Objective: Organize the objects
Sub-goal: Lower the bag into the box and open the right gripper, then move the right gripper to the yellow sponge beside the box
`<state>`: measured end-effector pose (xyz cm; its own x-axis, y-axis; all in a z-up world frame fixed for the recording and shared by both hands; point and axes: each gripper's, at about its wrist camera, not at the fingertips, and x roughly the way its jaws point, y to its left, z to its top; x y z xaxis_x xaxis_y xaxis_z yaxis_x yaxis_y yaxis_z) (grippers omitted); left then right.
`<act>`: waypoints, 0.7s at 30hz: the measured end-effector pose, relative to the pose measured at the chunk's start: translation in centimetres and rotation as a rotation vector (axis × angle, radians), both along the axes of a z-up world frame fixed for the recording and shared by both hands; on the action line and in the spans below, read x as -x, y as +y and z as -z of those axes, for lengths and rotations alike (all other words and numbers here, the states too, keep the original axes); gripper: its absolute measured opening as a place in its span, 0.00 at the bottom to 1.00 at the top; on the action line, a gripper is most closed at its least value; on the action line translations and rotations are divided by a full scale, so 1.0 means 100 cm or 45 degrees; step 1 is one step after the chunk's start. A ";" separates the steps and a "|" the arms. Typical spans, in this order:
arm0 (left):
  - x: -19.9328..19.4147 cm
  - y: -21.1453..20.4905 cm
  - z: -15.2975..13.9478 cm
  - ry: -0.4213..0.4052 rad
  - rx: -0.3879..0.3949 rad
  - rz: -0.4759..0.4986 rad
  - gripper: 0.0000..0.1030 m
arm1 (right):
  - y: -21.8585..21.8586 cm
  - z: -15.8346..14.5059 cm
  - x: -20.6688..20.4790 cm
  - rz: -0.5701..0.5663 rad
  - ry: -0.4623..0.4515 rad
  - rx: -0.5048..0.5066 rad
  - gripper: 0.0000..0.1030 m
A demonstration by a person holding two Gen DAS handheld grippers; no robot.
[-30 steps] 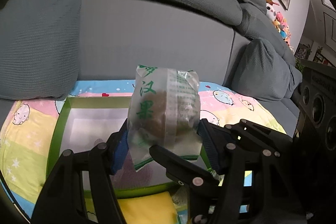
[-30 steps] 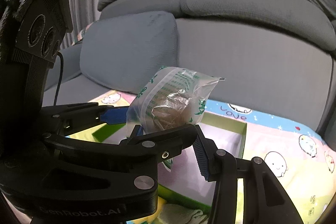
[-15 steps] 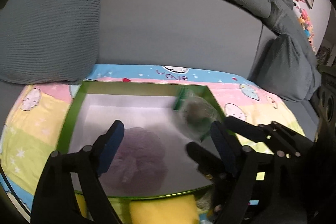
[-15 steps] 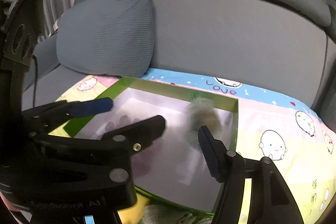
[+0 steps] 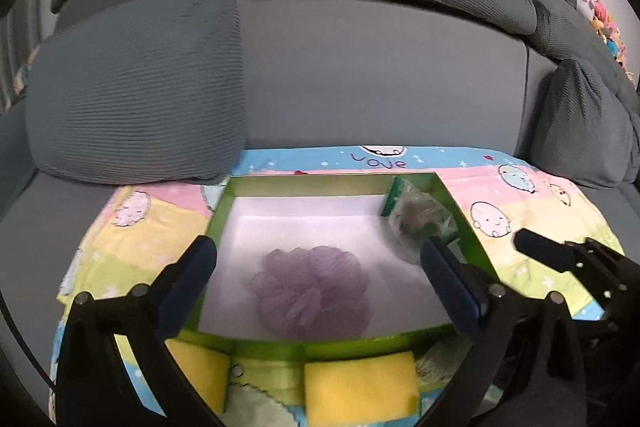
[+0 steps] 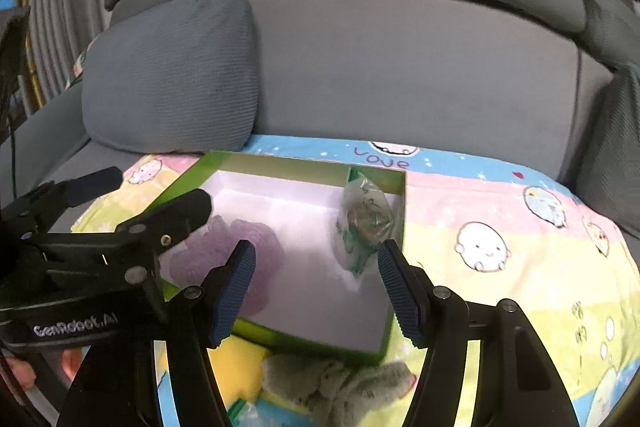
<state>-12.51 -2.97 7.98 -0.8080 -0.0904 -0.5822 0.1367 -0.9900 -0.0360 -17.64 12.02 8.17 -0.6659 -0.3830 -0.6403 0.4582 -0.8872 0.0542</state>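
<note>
"GenRobot.AI" on the left claw [image 6: 140, 195]; "love" on the blanket [image 6: 500, 211].

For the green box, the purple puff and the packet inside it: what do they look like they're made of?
Green box: likely cardboard, thin flat walls, matte white inside. Purple puff: gathered nylon-like mesh, ruffled and translucent, probably a bath pouf. Packet: clear glossy plastic film, crinkled, green print, something brownish inside.

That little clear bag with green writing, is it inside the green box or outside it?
Inside. The clear bag lies on the white floor of the green box, against its far right corner, beside the purple puff. No jaws touch it.
</note>
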 end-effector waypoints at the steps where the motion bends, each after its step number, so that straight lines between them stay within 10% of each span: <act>1: -0.005 -0.001 0.000 0.001 -0.002 -0.009 0.99 | 0.003 -0.001 -0.004 0.008 0.000 0.005 0.63; 21: -0.105 0.011 0.027 -0.098 0.161 -0.043 0.99 | 0.036 0.010 -0.094 0.031 -0.025 0.069 0.63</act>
<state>-2.04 -1.83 5.27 -0.7565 -0.1933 -0.6248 0.1678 -0.9807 0.1003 -8.26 15.61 7.13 -0.6627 -0.4012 -0.6324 0.4349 -0.8936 0.1112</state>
